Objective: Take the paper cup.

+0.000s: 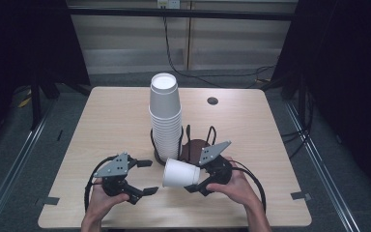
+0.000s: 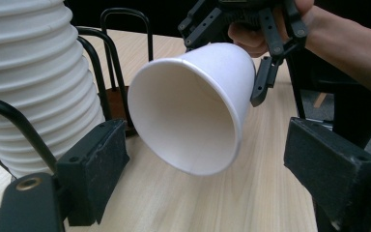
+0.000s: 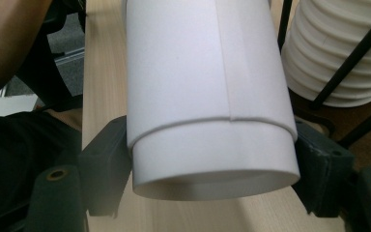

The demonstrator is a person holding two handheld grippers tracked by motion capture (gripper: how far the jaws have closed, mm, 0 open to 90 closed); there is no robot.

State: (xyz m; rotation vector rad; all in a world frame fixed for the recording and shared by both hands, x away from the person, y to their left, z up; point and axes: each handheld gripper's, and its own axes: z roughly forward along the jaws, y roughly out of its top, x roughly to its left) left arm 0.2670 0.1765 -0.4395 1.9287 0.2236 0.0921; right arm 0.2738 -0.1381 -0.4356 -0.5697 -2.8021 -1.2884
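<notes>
Cup stack (image 1: 164, 116) in wire rack (image 1: 186, 140), table (image 1: 106, 125)

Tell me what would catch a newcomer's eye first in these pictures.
First, the tall stack of white cups standing upside down in a black wire rack at the table's middle. Next, the single white cup held sideways near the front edge, clamped at its base by the right gripper, mouth toward the open left gripper.

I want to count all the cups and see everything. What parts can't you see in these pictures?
- Stack of cups: its bottom, in the high view, is hidden behind the held cup and the wire holder.
- Stack's top: cut off by the edge in the left gripper view.
- Held cup's open mouth: out of frame in the right gripper view.
- Right gripper: its upper pad is hidden by the cup in the high view.
</notes>
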